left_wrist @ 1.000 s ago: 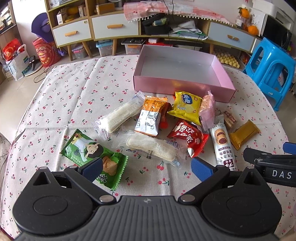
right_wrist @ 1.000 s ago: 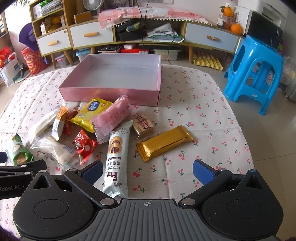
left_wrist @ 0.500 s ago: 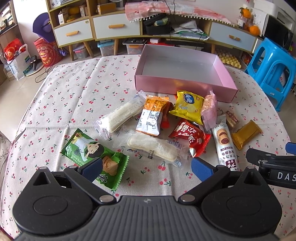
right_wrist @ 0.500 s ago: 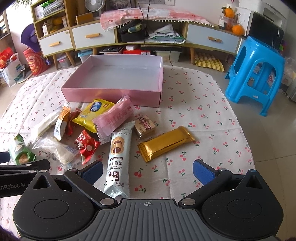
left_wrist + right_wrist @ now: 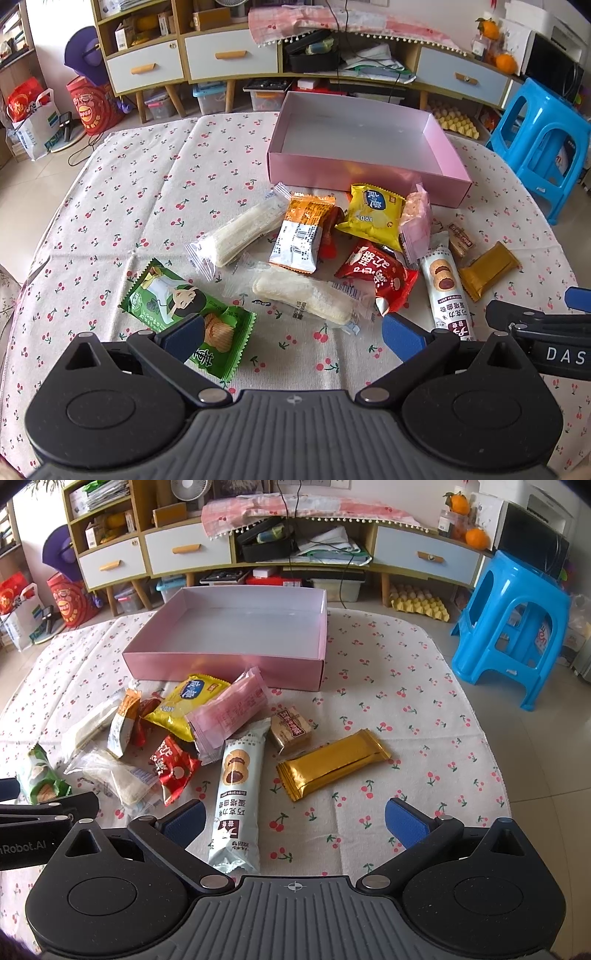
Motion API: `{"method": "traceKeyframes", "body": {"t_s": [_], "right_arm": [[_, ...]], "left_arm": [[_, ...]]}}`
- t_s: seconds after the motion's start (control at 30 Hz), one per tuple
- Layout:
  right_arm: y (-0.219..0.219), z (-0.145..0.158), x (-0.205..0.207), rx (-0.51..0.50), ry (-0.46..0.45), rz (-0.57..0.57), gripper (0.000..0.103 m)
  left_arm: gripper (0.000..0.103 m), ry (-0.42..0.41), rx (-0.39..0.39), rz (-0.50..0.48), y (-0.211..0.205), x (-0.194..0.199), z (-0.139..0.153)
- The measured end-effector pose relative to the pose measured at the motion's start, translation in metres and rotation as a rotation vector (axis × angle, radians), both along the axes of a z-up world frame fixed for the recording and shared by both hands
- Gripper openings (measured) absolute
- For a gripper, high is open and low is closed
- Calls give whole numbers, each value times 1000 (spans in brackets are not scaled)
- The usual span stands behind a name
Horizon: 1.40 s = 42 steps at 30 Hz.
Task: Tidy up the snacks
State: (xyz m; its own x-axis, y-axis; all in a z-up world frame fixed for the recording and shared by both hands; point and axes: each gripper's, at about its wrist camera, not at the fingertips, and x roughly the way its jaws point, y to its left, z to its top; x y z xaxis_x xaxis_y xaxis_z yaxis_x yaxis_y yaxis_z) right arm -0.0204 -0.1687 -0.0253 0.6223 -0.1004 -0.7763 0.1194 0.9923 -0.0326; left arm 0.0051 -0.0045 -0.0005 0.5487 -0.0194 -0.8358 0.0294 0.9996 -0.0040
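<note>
An empty pink box point(image 5: 354, 168) point(image 5: 229, 666) stands at the far side of the cherry-print table. Several snack packets lie in front of it: a green chip packet point(image 5: 184, 310), two clear rice-cracker packets point(image 5: 240, 232) point(image 5: 306, 295), an orange-white packet point(image 5: 301, 236), a yellow packet point(image 5: 184, 705), a red packet point(image 5: 376, 277), a pink packet point(image 5: 229, 712), a pale blue biscuit stick point(image 5: 238, 797), a small brown square point(image 5: 291, 729) and a gold bar point(image 5: 332, 762). My left gripper point(image 5: 291, 338) is open above the near clear packet. My right gripper point(image 5: 293, 821) is open, hovering near the biscuit stick and gold bar.
A blue plastic stool point(image 5: 513, 627) stands right of the table. A low cabinet with drawers point(image 5: 258, 554) runs along the back wall. Bags point(image 5: 33, 122) sit on the floor at left. The table's right edge point(image 5: 491, 738) drops to tiled floor.
Both views have shifted slightly; both grippers have drawn back or risen a little from the snacks. Both stay open. No packet has moved.
</note>
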Motion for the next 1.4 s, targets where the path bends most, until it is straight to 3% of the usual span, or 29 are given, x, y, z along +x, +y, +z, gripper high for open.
{"method": "traceKeyframes", "body": {"t_s": [1.13,1.4], "right_arm": [[-2,-2,1,3,5,-4,103],[-4,1,3,22,-5,20,103]], "left_arm": [[103,-39,-10,1,4,-1,1],[103,-78,-29,-68,6,-2,5]]}}
